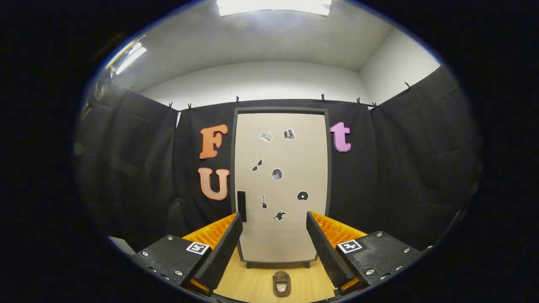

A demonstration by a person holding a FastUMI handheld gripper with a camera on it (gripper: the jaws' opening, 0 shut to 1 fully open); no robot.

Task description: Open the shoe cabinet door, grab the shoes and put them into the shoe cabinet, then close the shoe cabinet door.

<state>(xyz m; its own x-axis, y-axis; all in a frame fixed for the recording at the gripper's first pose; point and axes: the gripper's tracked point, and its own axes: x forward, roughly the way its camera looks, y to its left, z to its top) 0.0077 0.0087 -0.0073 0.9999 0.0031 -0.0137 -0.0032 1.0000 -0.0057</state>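
Observation:
The shoe cabinet stands upright against the back wall, well beyond my fingers. Its beige door is shut, framed in black and dotted with small stickers. A black vertical handle sits on the door's left edge, just above my left fingertip. A dark shoe lies on the wooden floor in front of the cabinet, low between my two fingers, toe pointing at me. My gripper is open and holds nothing; its black ribbed fingers with orange backs stand wide apart.
Black cloth walls close the booth on the left, back and right. The cabinet rests on short dark feet over a light wooden floor. A bright ceiling lamp hangs overhead.

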